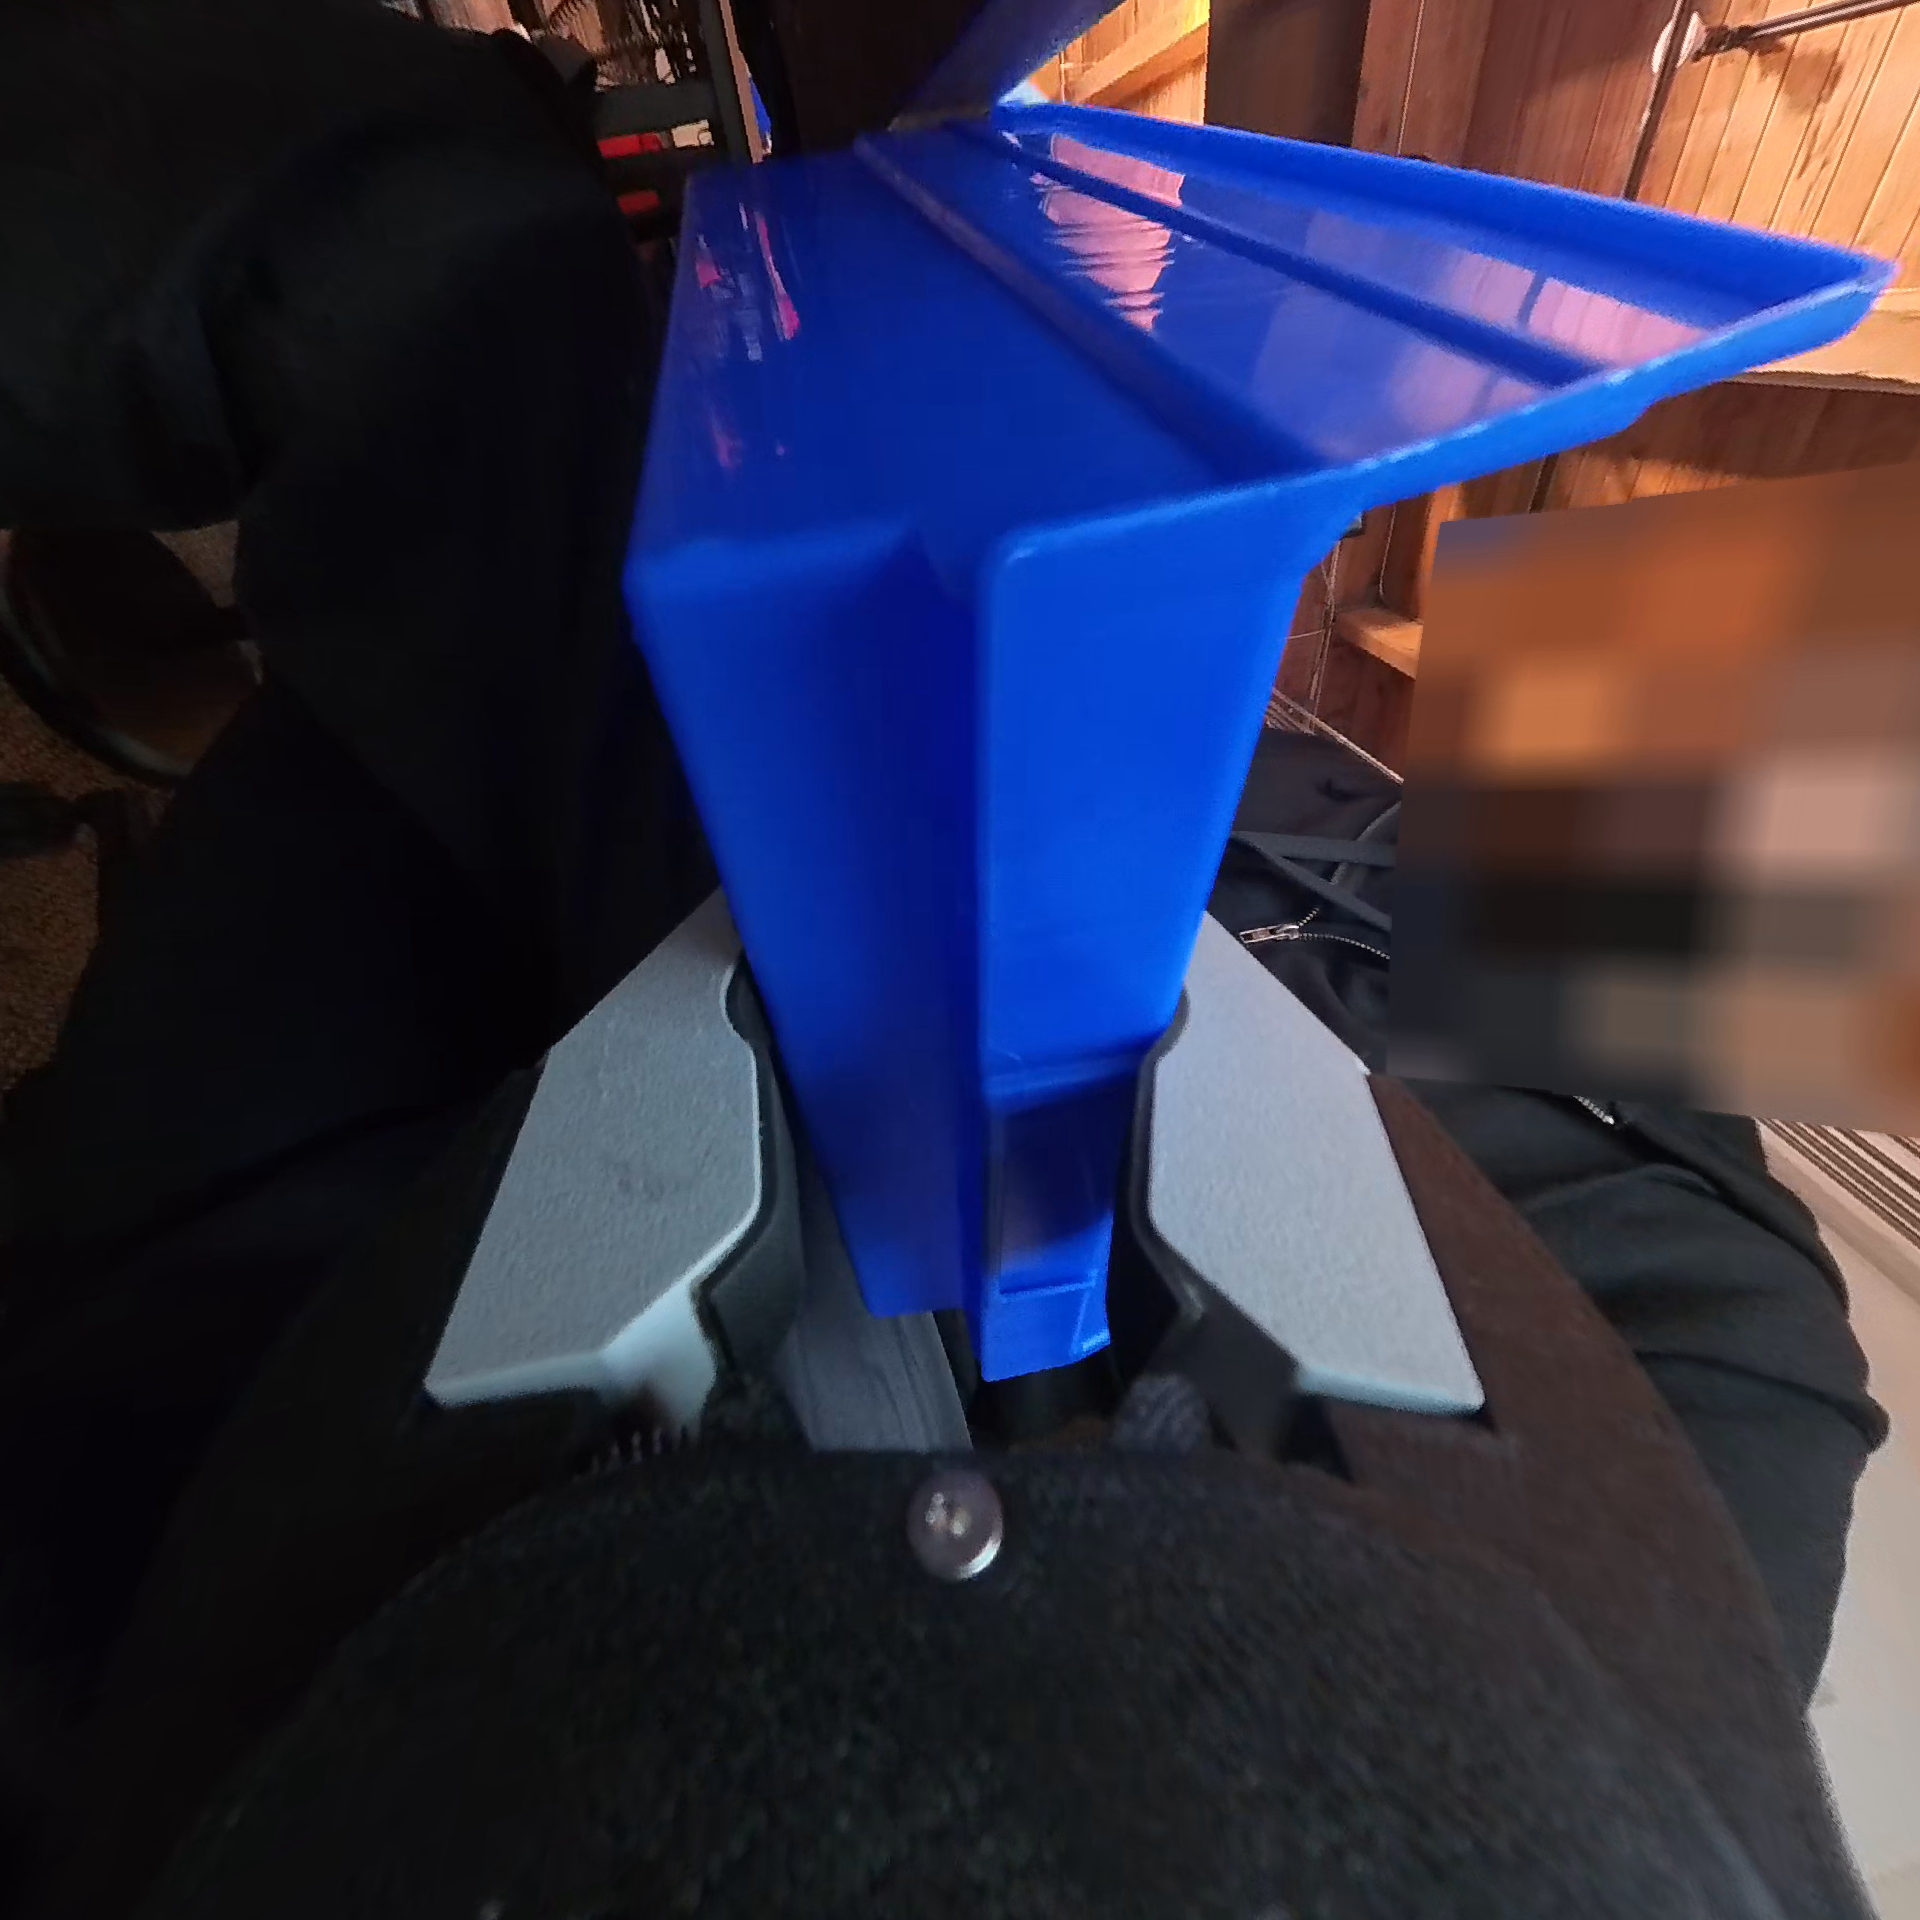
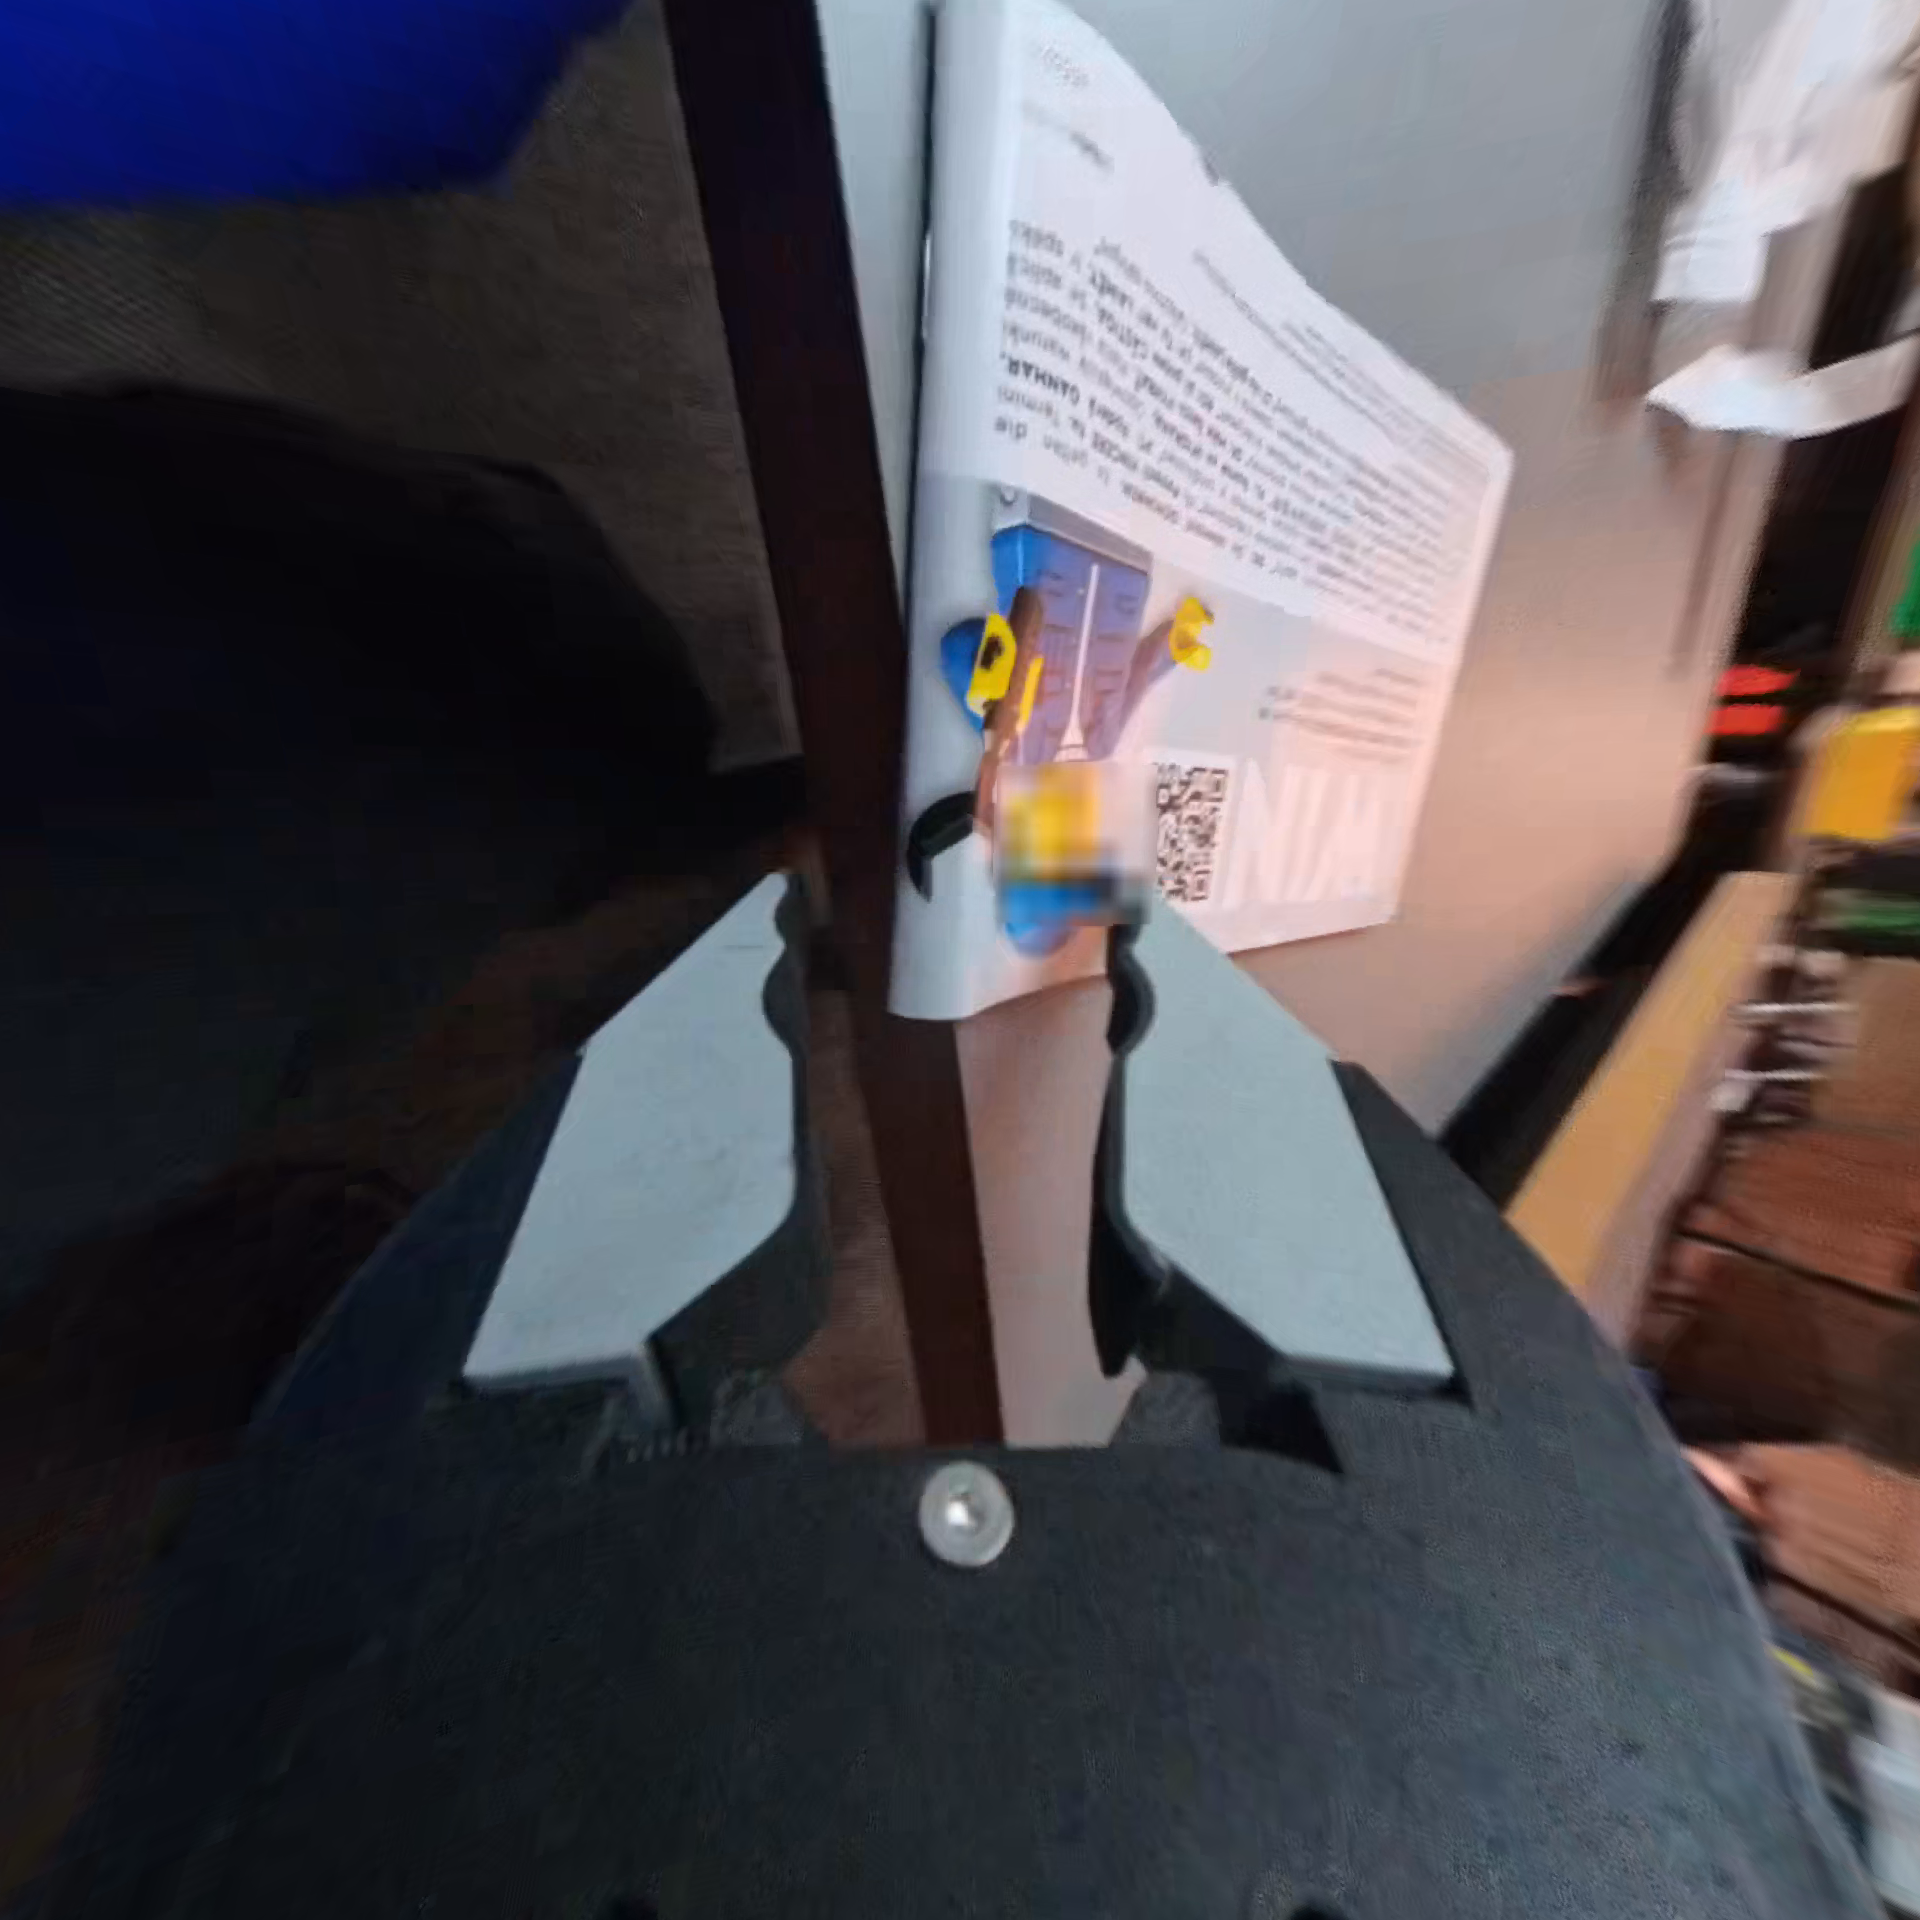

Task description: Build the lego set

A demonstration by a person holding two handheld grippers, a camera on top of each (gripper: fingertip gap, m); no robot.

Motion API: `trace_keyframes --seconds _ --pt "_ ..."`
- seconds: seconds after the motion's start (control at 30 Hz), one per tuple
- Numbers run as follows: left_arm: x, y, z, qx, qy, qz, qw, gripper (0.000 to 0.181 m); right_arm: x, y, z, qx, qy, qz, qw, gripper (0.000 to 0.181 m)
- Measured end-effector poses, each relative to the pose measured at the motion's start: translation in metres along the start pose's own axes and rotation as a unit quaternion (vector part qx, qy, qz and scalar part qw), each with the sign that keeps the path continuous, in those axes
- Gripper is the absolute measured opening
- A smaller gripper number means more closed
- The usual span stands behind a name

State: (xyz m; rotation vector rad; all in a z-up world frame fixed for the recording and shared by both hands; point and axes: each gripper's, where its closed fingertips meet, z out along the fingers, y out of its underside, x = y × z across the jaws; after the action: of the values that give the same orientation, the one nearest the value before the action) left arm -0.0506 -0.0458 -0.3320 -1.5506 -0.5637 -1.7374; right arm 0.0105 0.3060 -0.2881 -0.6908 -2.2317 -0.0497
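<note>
Lego booklet (image 2: 1195, 582) only in right view, right gripper (image 2: 956, 935) empty, agape; left gripper (image 1: 956, 997) clamps blue bin (image 1: 935, 623).

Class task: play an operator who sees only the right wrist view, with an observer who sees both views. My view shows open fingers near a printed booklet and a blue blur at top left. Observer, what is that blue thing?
Observer: A blue plastic bin, with a flared rim.
Operator: Is it standing on something?
Observer: No, the left gripper holds it, fingers closed on its narrow end.
Operator: Can you see Lego pieces inside it?
Observer: I cannot tell; the left wrist view shows only its outer walls and rim.
Operator: Anything behind the bin?
Observer: Wooden panelling, and dark clothing to the left.
</note>
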Motion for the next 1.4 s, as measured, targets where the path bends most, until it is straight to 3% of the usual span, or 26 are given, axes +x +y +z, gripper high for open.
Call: trace_keyframes --seconds 0.1,0.17,0.33,0.43,0.57,0.67,0.8,0.93,1.0,1.13,1.27,1.4 --pt "0.000 0.002 -0.002 0.003 -0.001 -0.001 1.000 0.070 -0.002 -0.006 -0.008 0.021 0.029 -0.059 0.998 0.043" --pt "0.000 0.002 -0.003 0.005 0.000 0.000 1.000 0.070 -0.001 -0.016 -0.025 0.056 0.020 -0.041 0.997 0.012" --pt "0.000 0.001 -0.002 0.002 0.002 0.002 1.000 0.070 0.025 -0.036 -0.054 0.094 -0.004 -0.014 0.996 0.000" --pt "0.001 0.001 -0.002 0.002 0.002 0.002 1.000 0.070 0.076 -0.047 -0.078 0.063 -0.024 -0.027 0.997 0.000" --pt "0.001 0.001 -0.002 0.003 0.002 0.001 1.000 0.070 0.150 -0.060 -0.111 0.004 -0.107 -0.048 0.993 0.000" --pt "0.001 0.001 -0.003 0.005 0.003 0.003 1.000 0.070 0.172 -0.075 -0.092 -0.078 -0.189 -0.077 0.976 0.000" --pt "0.002 0.001 -0.005 0.007 0.004 0.005 1.000 0.070 0.142 -0.088 -0.022 -0.167 -0.287 -0.111 0.937 0.000" --pt "0.003 0.004 -0.011 0.014 0.004 0.006 1.000 0.070 0.121 -0.103 0.006 -0.162 -0.327 -0.089 0.927 0.001" --pt "0.003 0.005 -0.013 0.017 0.005 0.007 1.000 0.070 0.119 -0.116 0.006 -0.123 -0.335 -0.073 0.931 0.000" --pt "0.003 0.003 -0.011 0.015 0.006 0.009 1.000 0.070 0.097 -0.140 0.001 -0.033 -0.405 0.010 0.914 0.000" --pt "0.003 0.005 -0.010 0.015 0.006 0.009 1.000 0.070 0.092 -0.127 -0.007 0.007 -0.400 0.049 0.915 0.000" --pt "0.003 0.005 -0.010 0.016 0.005 0.008 1.000 0.070 0.123 -0.114 -0.040 0.055 -0.366 0.109 0.922 0.000"
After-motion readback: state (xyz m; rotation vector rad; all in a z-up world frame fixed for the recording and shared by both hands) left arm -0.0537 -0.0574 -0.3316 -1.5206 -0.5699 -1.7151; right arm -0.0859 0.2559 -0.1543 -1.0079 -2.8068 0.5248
